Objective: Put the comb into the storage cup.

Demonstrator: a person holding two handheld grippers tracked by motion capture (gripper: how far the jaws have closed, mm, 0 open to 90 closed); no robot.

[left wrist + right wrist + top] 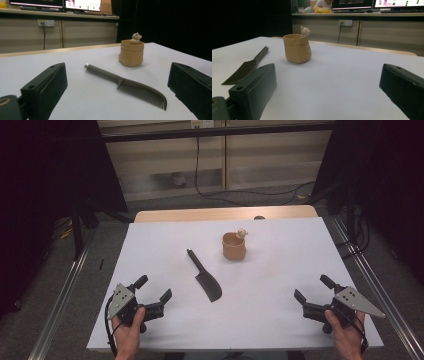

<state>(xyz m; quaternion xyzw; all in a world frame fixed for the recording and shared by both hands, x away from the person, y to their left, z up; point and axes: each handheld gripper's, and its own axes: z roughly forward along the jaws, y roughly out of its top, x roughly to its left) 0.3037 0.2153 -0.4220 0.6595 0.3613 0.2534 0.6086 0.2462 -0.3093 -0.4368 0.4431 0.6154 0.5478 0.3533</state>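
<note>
Comb (205, 277), dark and curved with fine teeth, lies flat near a tan sack-shaped pot (234, 246), while your left gripper (153, 294) and right gripper (311, 292) rest low, jaws spread, empty.

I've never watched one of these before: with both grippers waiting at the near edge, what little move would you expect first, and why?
Probably the left gripper eases forward toward the comb. Its jaws stand open and empty, and the comb lies flat just ahead of it, apart from the tan pot farther back. The right gripper, also open, sits farther from both.
</note>
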